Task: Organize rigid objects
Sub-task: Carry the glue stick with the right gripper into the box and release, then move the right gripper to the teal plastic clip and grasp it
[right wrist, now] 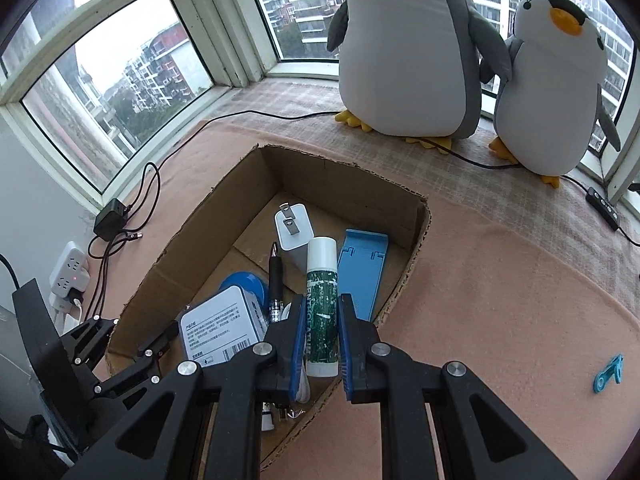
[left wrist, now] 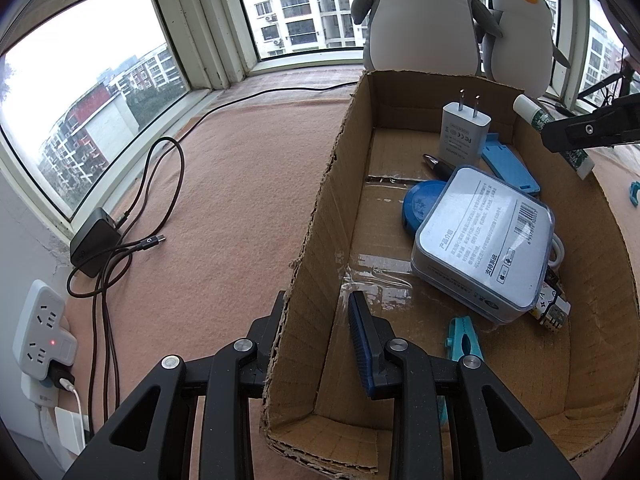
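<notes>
The glue stick [right wrist: 322, 312] is light, stiff and smooth, so it can slip; the grip at mid body looks OK. The right gripper [right wrist: 320, 344] has its jaws clamped on it and points steeply down, w/ the stick above the cardboard box [right wrist: 420, 232]. The left gripper [left wrist: 320, 332] has its jaws pinched on the box's left wall, also tilted down, prob. to steady it.

box [right wrist: 420, 216]: on blanket [right wrist: 500, 280] | charger [right wrist: 290, 230], pen [right wrist: 275, 276], tin [right wrist: 224, 326]: inside box | penguins [right wrist: 404, 52]: behind box
</notes>
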Motion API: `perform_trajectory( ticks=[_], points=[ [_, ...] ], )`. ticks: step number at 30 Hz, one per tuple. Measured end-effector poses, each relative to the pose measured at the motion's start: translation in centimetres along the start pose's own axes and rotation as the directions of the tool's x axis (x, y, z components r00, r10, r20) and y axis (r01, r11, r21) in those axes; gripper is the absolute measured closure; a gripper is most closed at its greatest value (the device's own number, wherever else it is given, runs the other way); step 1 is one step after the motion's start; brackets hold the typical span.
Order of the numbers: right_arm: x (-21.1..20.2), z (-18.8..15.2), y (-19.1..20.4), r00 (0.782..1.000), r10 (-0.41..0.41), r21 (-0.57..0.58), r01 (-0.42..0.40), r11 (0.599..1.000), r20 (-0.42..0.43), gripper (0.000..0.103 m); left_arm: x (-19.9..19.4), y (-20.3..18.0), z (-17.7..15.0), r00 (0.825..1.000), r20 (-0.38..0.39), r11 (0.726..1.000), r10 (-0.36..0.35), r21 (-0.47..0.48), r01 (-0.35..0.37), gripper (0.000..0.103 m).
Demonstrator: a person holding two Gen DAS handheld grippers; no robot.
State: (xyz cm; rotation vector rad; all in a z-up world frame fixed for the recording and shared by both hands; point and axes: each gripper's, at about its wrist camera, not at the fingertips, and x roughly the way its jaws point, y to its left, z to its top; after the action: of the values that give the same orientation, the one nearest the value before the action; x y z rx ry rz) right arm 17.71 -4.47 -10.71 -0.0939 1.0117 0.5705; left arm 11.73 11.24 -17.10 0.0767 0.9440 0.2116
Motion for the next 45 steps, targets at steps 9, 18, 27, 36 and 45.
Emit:
perform_trajectory(
  ticks=[9, 18, 27, 36, 45],
  points=[
    [0.5, -0.1, 0.6, 1.0, -0.002, -0.029, 0.002, 1.0, 0.004, 0.074, 0.0, 0.0, 0.0, 1.0, 0.0, 1.0, 0.0, 0.0, 0.0, 0.073],
    [-1.1, 0.0, 0.9, 0.998, -0.018, -0.051, 0.021, 0.998, 0.061, 0.049, 0.0, 0.0, 0.0, 1.0, 0.001, 1.0, 0.0, -0.001, 0.0, 0.073],
    [-2.4, -0.4, 0.6, 0.997, -0.019, -0.052, 0.024, 0.998, 0.08, 0.049, 0.0, 0.0, 0.0, 1.0, 0.001, 1.0, 0.001, 0.0, -0.001, 0.073],
    [-5.1, -1.9, -2.4, 0.991, -0.065, 0.002, 0.065, 0.998, 0.116, 0.049, 0.0, 0.0, 0.0, 1.0, 0.001, 1.0, 0.0, 0.0, 0.0, 0.073],
    [-6.8, -4.0, -8.1, 0.986, -0.131, 0.122, 0.118, 0.985, 0.106, 0.049, 0.0, 0.0, 0.0, 1.0, 0.001, 1.0, 0.001, 0.0, -0.001, 0.073]
  ],
)
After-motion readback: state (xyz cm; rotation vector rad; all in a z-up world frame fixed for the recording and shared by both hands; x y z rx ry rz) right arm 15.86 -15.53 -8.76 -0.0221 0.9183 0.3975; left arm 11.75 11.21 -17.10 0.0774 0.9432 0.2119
